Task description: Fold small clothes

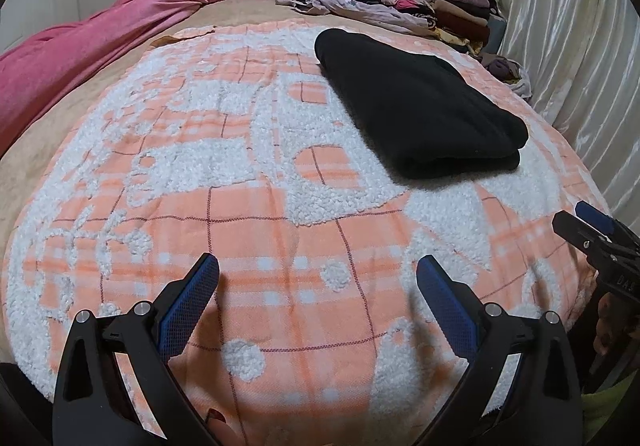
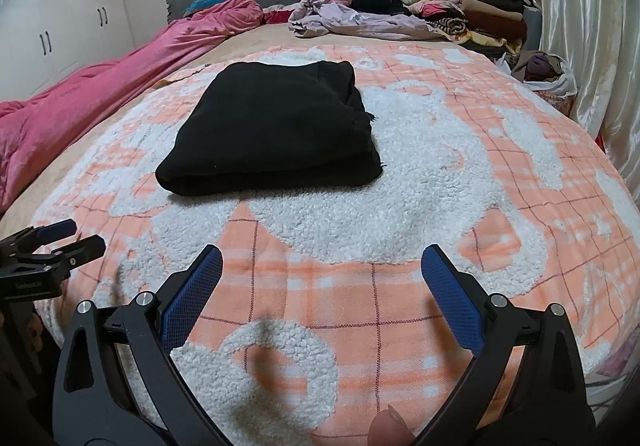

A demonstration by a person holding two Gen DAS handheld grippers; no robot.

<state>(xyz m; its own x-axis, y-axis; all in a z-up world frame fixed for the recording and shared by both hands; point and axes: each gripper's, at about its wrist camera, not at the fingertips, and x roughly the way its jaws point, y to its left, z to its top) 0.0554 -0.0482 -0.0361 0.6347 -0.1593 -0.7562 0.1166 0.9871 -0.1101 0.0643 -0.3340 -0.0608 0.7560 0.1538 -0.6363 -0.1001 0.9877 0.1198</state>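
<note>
Black garment (image 2: 272,134), folded into a thick rectangle, lies on peach-and-white blanket (image 2: 400,206), centre-left of right wrist frame. Left gripper (image 1: 318,278) fingers spread, empty, low in frame. Right gripper (image 2: 322,266) fingers likewise spread, empty. Stacked clothes (image 2: 472,10) upper right.

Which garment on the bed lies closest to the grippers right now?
The folded black garment on the orange-and-white blanket; all other clothes lie far back near the headboard.
</note>
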